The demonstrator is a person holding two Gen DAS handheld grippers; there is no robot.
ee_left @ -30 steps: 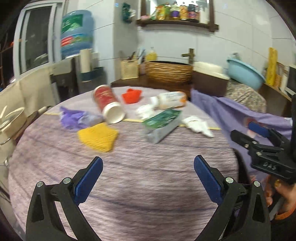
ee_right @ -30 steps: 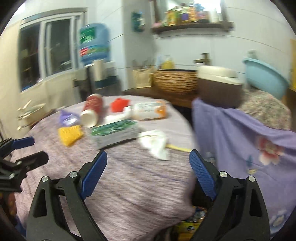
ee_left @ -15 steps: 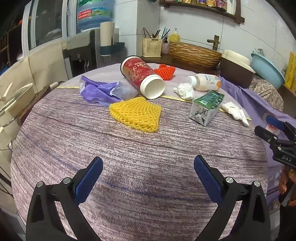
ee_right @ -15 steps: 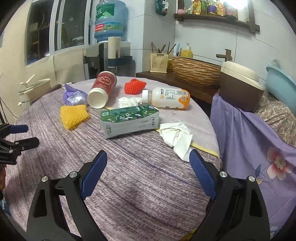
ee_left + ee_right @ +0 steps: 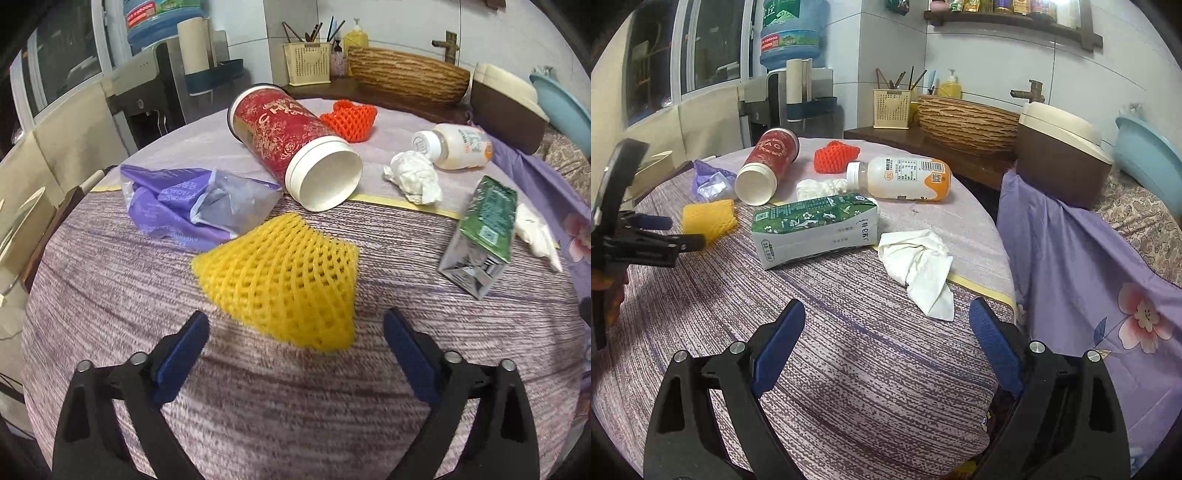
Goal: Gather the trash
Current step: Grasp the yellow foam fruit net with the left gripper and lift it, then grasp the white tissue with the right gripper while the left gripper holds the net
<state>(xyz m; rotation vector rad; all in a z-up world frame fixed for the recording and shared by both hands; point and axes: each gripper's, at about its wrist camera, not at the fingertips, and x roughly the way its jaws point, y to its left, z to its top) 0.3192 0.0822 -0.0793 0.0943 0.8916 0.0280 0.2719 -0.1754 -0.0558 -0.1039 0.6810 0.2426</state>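
Trash lies on a round table with a purple cloth (image 5: 258, 406). A yellow foam net (image 5: 284, 280) lies just ahead of my open, empty left gripper (image 5: 295, 343). Behind it lie a purple plastic bag (image 5: 192, 203), a tipped red cup (image 5: 291, 147), an orange foam net (image 5: 351, 118), a crumpled tissue (image 5: 413, 177), a white bottle (image 5: 458, 146) and a green carton (image 5: 484, 232). My right gripper (image 5: 886, 332) is open and empty, short of a white tissue (image 5: 919, 266) and the green carton (image 5: 816, 229).
A chair draped in purple floral cloth (image 5: 1089, 277) stands right of the table. Behind are a wicker basket (image 5: 967, 122), a brown pot (image 5: 1060, 155), a blue basin (image 5: 1148, 155) and a water dispenser (image 5: 790, 74). The left gripper shows at the left of the right wrist view (image 5: 646, 240).
My left gripper has moved forward to the yellow foam net, which is now much nearer. My right gripper has moved a little closer to the carton and tissue. Both stay open.
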